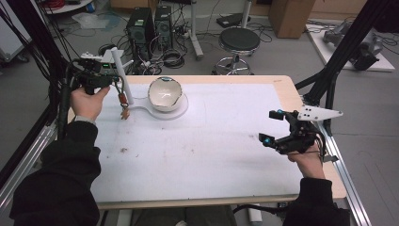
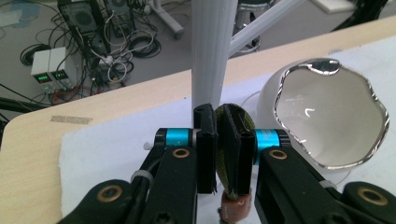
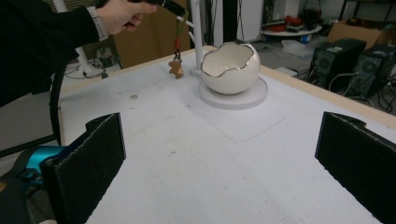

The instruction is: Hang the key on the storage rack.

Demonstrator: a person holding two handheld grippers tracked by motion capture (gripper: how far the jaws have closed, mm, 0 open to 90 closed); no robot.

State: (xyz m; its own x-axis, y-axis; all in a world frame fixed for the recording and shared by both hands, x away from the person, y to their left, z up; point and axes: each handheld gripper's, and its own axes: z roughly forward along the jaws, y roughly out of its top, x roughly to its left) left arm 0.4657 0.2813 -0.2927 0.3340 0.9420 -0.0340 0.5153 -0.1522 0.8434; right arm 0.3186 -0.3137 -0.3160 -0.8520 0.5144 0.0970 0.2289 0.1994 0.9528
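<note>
Left gripper view, left claw (image 2: 219,154) pinching strap (image 2: 231,154)

A light wooden table (image 1: 287,89) stood in the middle of the high view, most of its top covered by a white mat (image 1: 211,141). On the mat, in the upper left of the frame, lay a round white base (image 1: 181,110) bearing an egg-shaped white bowl (image 1: 164,94). A small brown speck (image 1: 124,150) lay on the mat at lower left
</note>
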